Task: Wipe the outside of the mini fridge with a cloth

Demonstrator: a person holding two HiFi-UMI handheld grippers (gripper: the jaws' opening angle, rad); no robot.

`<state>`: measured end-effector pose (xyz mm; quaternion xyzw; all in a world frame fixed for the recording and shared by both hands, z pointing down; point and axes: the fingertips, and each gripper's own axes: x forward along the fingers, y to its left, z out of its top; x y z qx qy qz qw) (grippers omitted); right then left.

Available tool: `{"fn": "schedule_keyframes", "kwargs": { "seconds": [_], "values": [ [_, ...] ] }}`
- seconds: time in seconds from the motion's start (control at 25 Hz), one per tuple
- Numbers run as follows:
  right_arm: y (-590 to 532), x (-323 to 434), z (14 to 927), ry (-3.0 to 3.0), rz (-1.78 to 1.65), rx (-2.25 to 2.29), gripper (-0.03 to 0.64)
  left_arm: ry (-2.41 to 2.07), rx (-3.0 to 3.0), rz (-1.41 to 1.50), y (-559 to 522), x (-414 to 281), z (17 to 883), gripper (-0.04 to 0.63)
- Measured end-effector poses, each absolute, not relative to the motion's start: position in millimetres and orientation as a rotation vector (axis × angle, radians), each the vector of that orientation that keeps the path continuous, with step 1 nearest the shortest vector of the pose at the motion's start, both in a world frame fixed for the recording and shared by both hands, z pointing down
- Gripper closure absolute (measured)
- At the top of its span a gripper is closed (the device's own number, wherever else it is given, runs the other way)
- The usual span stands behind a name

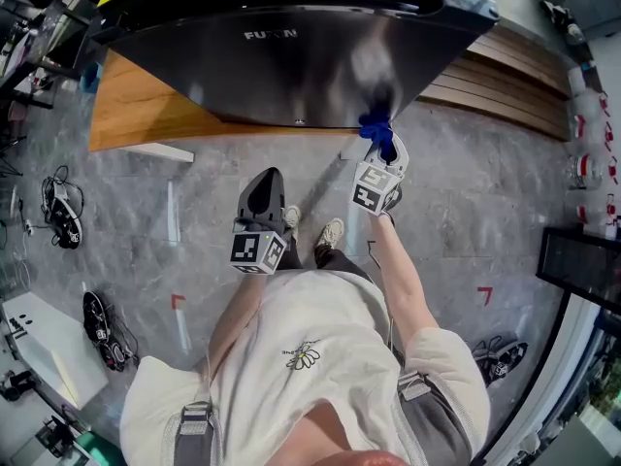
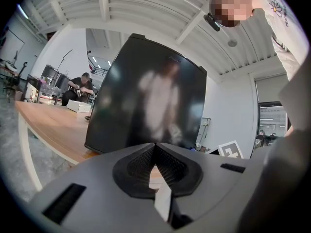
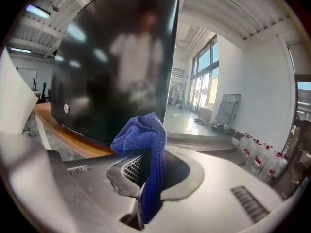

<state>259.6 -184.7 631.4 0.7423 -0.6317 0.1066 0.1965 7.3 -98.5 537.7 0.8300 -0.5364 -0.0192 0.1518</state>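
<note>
Two grippers are mine, one in each hand. My right gripper (image 1: 381, 159) is clamped on a blue cloth (image 1: 377, 134), and in the right gripper view the cloth (image 3: 141, 135) runs down through the narrow slot between my jaws and bunches into a fold above their tips. My left gripper (image 1: 263, 192) is held lower and nearer my body, away from the work. In the left gripper view its jaws are pressed together at the tips with nothing between them.

The mini fridge (image 1: 291, 61) stands on a wooden platform (image 1: 146, 113) in front of me, with its glossy black door facing me and reflecting my pale shirt. From the head view, the cloth sits at the door's lower edge, near its right corner. I cannot tell whether it touches the surface. The grey stone floor (image 1: 456, 212) lies under my feet, and a pair of shoes (image 1: 62, 217) sits off to my left.
</note>
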Motion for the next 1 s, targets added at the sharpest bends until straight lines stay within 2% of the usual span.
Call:
{"fn": "schedule_keyframes", "kwargs": {
  "seconds": [0.32, 0.56, 0.84, 1.0],
  "values": [
    [-174.1, 274.2, 599.5, -1.763, 0.349, 2.149, 0.555, -1.552, 2.447, -0.141, -115.0, 9.4, 492.8, 0.591],
    [-147.3, 245.0, 512.4, -2.001, 0.403, 2.203, 0.555, -1.630, 2.618, -0.170, -140.5, 9.3, 407.5, 0.591],
    [-136.0, 192.1, 386.6, -2.247, 0.124, 2.137, 0.555, -1.601, 2.620, -0.257, -148.9, -0.8, 346.5, 0.591],
    [-138.2, 169.2, 350.6, -2.363, 0.140, 2.137, 0.555, -1.606, 2.645, -0.335, -146.2, -5.3, 320.0, 0.591]
  ]
}}
